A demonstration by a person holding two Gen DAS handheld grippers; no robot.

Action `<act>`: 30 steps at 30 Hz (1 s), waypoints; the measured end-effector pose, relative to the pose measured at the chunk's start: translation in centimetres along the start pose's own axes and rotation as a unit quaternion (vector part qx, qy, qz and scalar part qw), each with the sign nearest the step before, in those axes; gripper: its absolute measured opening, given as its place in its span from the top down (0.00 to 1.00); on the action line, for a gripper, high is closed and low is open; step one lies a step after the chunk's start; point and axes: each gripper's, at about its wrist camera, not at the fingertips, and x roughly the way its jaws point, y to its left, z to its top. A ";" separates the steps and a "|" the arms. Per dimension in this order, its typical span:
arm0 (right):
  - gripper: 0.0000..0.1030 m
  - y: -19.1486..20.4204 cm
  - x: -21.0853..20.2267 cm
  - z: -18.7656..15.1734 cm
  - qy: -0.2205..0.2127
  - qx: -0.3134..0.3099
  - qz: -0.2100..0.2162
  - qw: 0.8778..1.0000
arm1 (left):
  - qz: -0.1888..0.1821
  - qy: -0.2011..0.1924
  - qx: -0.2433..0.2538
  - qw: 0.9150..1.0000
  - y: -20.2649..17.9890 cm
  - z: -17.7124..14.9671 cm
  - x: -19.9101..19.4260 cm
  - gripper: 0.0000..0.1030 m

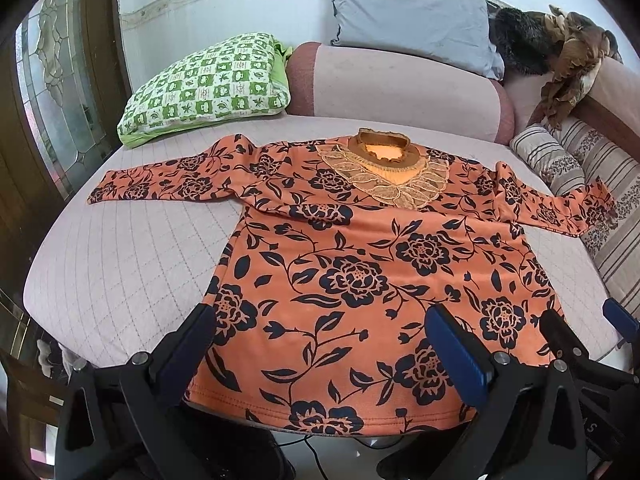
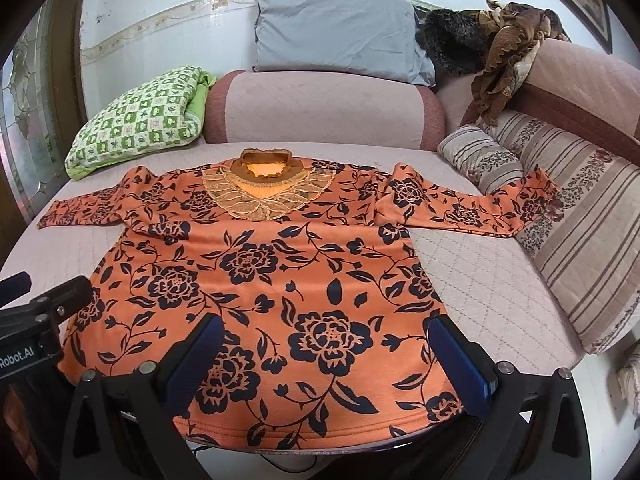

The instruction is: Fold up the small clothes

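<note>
Closest in, both grippers are parked at the near edge of the bed, about 6 o'clock from the shirt's middle. The left gripper (image 1: 320, 344) has its blue-padded jaws spread wide with nothing between them, just floating over the hem. The right gripper (image 2: 324, 356) is the same deal: wide open, empty, over the hem a bit further toward 4 o'clock. You can see the right one's fingers poking into the left view at the far right edge.

The orange floral top (image 1: 360, 272) is lying flat and face up on the quilted bed cover (image 1: 132, 256), hem toward the cameras and lace collar (image 1: 384, 180) out at 12 o'clock. The left sleeve (image 1: 160, 184) runs off toward 10 o'clock. The right sleeve (image 2: 472, 204) reaches toward 2 o'clock, its cuff riding up onto the striped cushion (image 2: 572, 240).

Further back at 11 o'clock there's a green checked pillow (image 1: 208, 88), then a pink bolster (image 1: 400, 88) and a grey pillow (image 1: 412, 20) against the wall.

Progress-wise I'd say basically zero: it's spread out nicely but no fold is visible. Sleeves, sides and the hem-to-collar fold all look left to do.
</note>
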 end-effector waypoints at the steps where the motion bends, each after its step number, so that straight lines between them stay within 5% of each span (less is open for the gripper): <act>1: 0.00 -0.1 0.0 0.1 -0.001 0.001 0.000 1.000 | -0.001 0.000 0.000 1.000 0.0 0.0 0.0 0.00; 30: 0.00 0.1 -0.3 0.4 -0.011 -0.001 -0.006 1.000 | -0.004 0.002 -0.001 1.000 0.0 0.1 -0.2 0.00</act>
